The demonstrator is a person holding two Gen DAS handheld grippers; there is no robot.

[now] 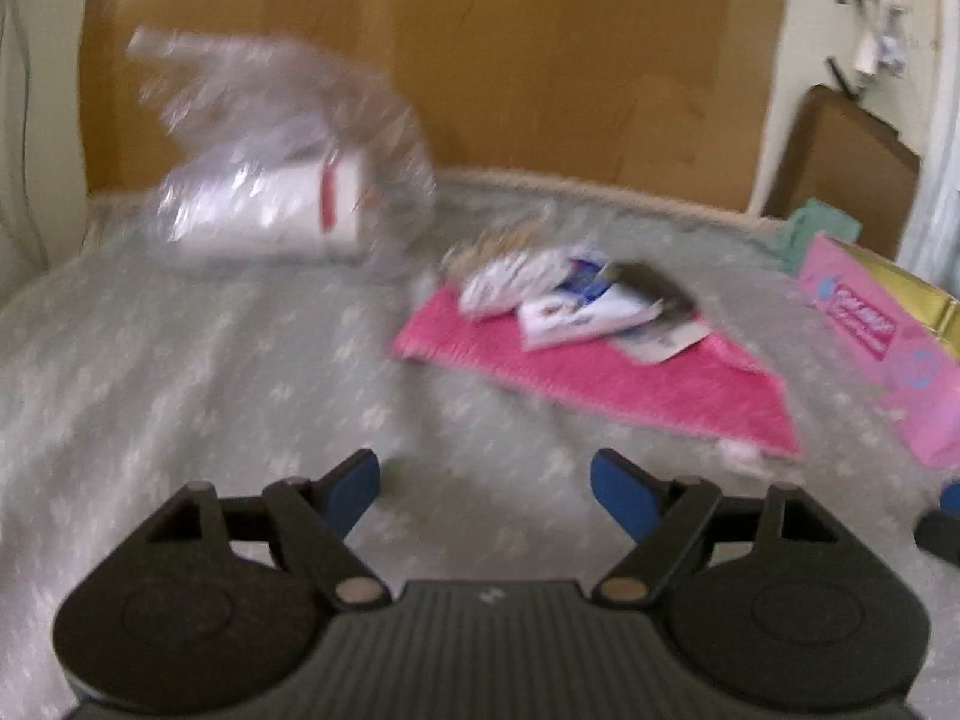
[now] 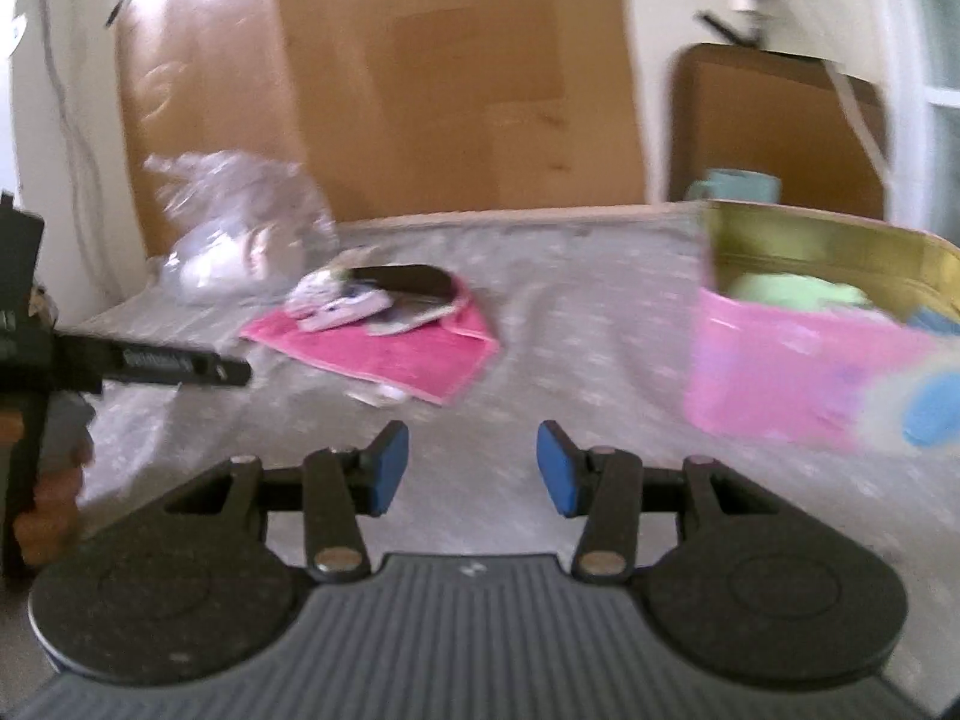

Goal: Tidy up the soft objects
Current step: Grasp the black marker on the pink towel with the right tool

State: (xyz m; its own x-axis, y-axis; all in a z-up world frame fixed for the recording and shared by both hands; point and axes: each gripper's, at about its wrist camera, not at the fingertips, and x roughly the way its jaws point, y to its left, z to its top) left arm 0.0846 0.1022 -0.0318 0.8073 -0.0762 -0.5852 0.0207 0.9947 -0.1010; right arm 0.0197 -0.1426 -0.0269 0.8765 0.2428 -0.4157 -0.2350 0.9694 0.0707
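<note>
A pink towel (image 1: 606, 372) lies on the grey-green bedspread (image 1: 180, 372), with small packets and a dark pouch (image 1: 654, 294) on top; it also shows in the right wrist view (image 2: 396, 360). A pink box (image 2: 798, 372) with a gold inside holds green cloth (image 2: 786, 291); it sits at the right in the left wrist view (image 1: 882, 342). My left gripper (image 1: 485, 495) is open and empty, short of the towel. My right gripper (image 2: 473, 468) is open and empty, between the towel and the box. Both views are blurred.
A clear plastic bag (image 1: 282, 150) with a white box inside stands at the back left, also in the right wrist view (image 2: 240, 222). Cardboard sheets (image 1: 540, 54) lean on the wall behind the bed. The left gripper's body (image 2: 120, 363) shows at the left of the right view.
</note>
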